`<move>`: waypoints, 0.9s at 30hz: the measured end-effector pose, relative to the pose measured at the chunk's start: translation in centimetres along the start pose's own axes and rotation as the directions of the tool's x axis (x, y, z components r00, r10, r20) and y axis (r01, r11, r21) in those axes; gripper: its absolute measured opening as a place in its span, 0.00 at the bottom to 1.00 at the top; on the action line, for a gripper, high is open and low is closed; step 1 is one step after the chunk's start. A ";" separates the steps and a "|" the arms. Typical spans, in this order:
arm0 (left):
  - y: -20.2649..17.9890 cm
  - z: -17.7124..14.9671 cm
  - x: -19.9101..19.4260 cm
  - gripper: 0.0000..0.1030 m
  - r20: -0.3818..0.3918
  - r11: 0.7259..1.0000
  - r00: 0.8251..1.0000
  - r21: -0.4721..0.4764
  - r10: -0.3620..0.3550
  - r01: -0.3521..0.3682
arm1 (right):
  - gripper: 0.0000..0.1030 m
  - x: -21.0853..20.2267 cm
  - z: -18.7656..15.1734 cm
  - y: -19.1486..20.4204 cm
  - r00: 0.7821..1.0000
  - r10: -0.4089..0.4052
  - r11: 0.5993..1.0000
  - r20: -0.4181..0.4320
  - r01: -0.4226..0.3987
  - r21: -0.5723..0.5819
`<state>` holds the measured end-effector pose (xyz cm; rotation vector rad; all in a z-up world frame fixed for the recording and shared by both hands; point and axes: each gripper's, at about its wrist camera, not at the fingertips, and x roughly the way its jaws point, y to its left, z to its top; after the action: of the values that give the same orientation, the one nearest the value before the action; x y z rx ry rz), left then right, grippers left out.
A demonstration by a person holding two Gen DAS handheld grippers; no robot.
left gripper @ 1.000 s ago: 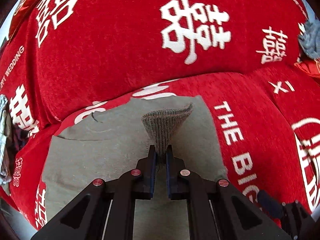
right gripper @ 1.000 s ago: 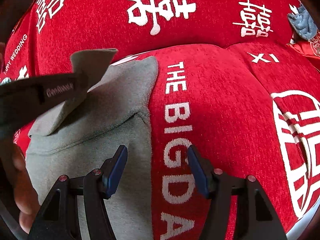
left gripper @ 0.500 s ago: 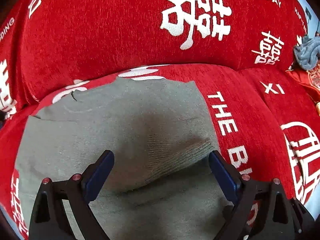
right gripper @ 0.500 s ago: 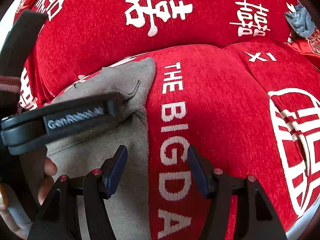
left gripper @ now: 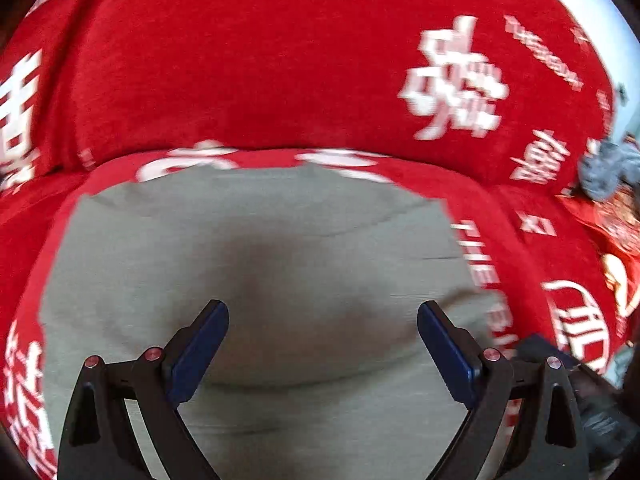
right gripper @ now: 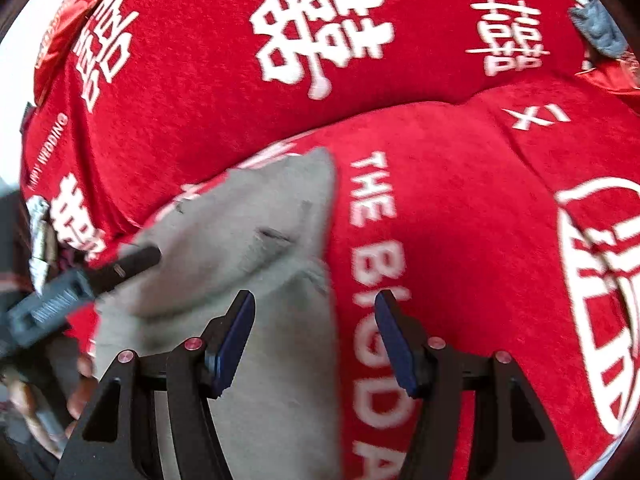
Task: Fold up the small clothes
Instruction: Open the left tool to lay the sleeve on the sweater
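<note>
Left gripper (left gripper: 322, 316): jaws spread, holding nothing, above grey garment (left gripper: 260, 264) | Right gripper (right gripper: 314, 308): jaws spread, straddling garment's right edge | Garment: grey knit, flat, folded layer across middle | Beneath: red sofa cover (right gripper: 460, 216), white lettering

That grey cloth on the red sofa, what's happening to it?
Someone is folding a small grey knitted garment on a red sofa cover printed with white characters. They hold a pair of black tongs in each hand. The left tongs hang wide open over the middle of the garment, holding nothing. The right tongs are open too, above the garment's right edge. A flap of the cloth lies folded over onto the rest.
</note>
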<state>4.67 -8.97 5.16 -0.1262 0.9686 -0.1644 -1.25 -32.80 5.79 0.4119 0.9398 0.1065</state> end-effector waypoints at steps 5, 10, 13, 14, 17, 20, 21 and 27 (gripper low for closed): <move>2.9 -1.6 1.6 0.93 -0.042 0.993 0.993 -0.019 0.112 -0.113 | 0.64 2.3 2.6 1.0 0.988 0.151 0.983 -0.033 -0.146 0.112; 3.5 -3.4 2.7 0.93 -0.042 0.990 0.989 0.011 0.142 -0.141 | 0.52 6.7 2.8 1.1 0.965 0.226 0.950 -0.129 -0.189 0.247; 3.4 -3.2 2.7 0.93 -0.040 0.989 0.988 0.028 0.148 -0.147 | 0.08 8.0 2.8 1.1 0.965 0.214 0.952 -0.152 -0.171 0.253; 3.6 -3.0 2.5 0.93 -0.041 0.992 0.991 0.013 0.130 -0.129 | 0.08 7.6 3.0 1.5 0.975 0.182 0.966 -0.126 -0.154 0.208; 4.6 -2.7 1.9 0.93 -0.025 0.993 0.994 -0.030 0.111 -0.112 | 0.07 5.0 3.3 3.4 0.993 0.117 0.993 0.009 -0.117 0.029; 4.7 -3.0 2.9 0.93 -0.044 0.990 0.989 -0.007 0.139 -0.139 | 0.07 5.6 2.8 3.7 0.999 0.052 0.998 0.000 -0.052 -0.040; 4.3 -3.1 3.0 0.93 -0.034 0.988 0.988 0.021 0.152 -0.151 | 0.08 6.5 2.6 3.4 0.999 0.046 0.998 -0.030 -0.047 -0.037; 5.9 -2.4 1.4 0.93 -0.023 0.992 0.992 -0.027 0.122 -0.122 | 0.22 5.3 2.6 1.4 1.000 0.007 1.000 -0.020 -0.006 0.012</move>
<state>3.99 -3.58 1.63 -0.0912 0.9977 -0.0393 4.07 -30.84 3.64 0.4258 0.9597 0.1111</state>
